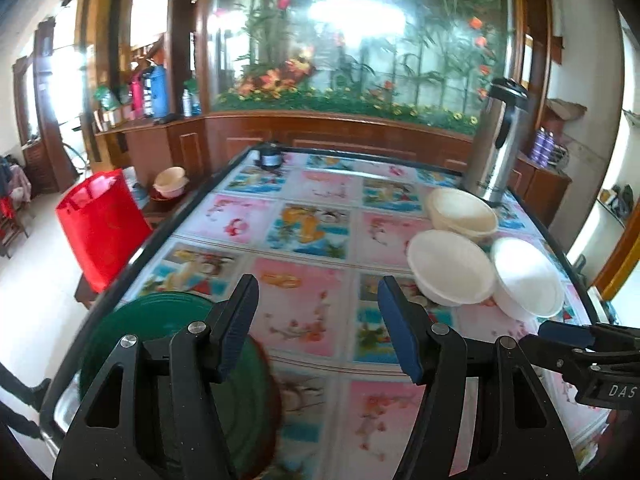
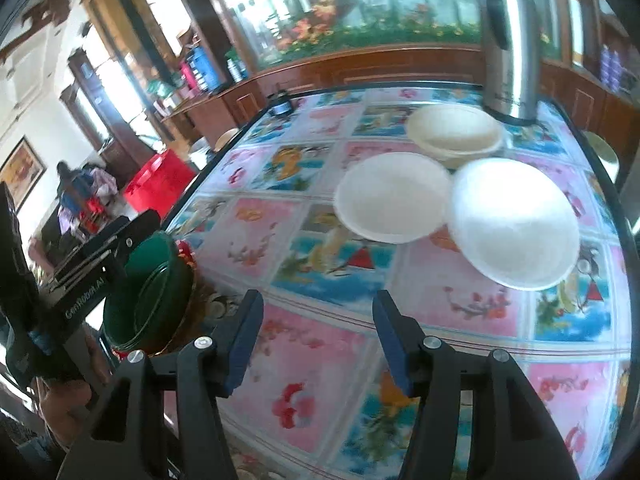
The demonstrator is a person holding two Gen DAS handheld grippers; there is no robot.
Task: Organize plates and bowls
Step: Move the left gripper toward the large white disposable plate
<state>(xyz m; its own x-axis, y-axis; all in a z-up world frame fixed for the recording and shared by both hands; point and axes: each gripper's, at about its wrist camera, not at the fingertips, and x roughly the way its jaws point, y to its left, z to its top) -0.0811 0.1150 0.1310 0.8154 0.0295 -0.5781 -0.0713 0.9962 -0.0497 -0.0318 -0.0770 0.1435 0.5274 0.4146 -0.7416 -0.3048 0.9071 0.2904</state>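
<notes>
Two white bowls and a cream stack of bowls sit at the table's right side; they show in the right wrist view too. A green plate stack lies at the near left corner, partly under my left finger; it also appears in the right wrist view. My left gripper is open and empty above the table. My right gripper is open and empty, seen from the left wrist view at the right edge.
A steel thermos stands behind the cream bowls. A small dark jar sits at the table's far edge. A red bag and a side table with a bowl stand left of the table. The patterned tablecloth covers the table.
</notes>
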